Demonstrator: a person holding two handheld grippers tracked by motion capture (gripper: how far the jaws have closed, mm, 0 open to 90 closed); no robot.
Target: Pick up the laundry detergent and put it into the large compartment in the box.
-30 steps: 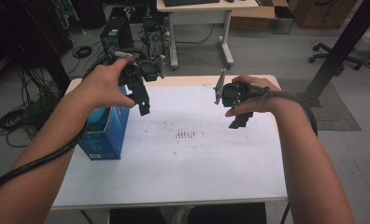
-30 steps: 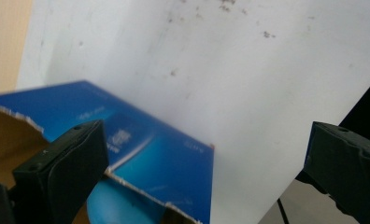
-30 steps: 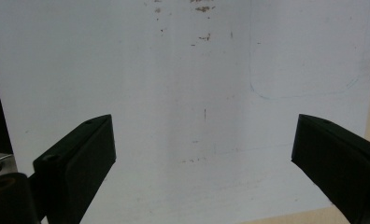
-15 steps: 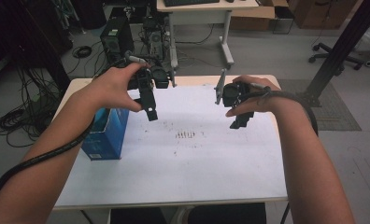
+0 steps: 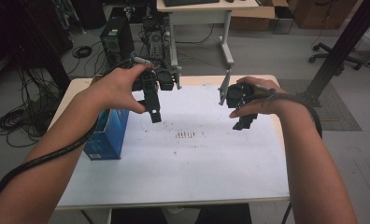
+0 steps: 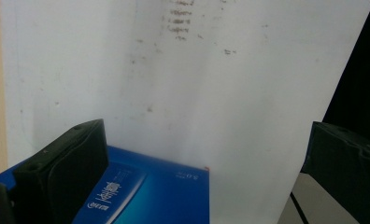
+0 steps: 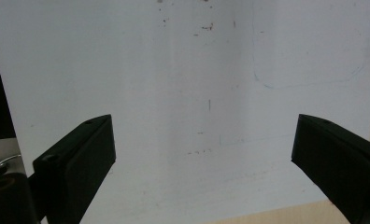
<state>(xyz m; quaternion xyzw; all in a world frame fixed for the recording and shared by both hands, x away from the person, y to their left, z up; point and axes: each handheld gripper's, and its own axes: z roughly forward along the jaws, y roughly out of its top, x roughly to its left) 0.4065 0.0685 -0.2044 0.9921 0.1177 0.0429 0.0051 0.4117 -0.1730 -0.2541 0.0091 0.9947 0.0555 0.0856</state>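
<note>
A blue box [image 5: 106, 136] stands on the left part of the white sheet [image 5: 197, 163] that covers the table [image 5: 198, 80]. My left gripper [image 5: 154, 112] hangs above the sheet just right of the box, jaws pointing down. In the left gripper view the left gripper [image 6: 204, 135] is open with the blue box [image 6: 160, 196] low in the frame, partly behind the left jaw. My right gripper [image 5: 243, 122] hovers over the sheet's right part. Seen in the right gripper view, the right gripper [image 7: 205, 126] is open over bare sheet, holding nothing.
Small dark marks [image 5: 188, 135] dot the sheet's middle. Behind the table are a desk [image 5: 199, 11], a computer tower [image 5: 112, 35] and an office chair [image 5: 332, 49]. Cables [image 5: 15, 122] lie on the floor at left. A black post [image 5: 343, 46] rises at right.
My left gripper has moved right, from beside the box to over the sheet. The right gripper has stayed in place.
</note>
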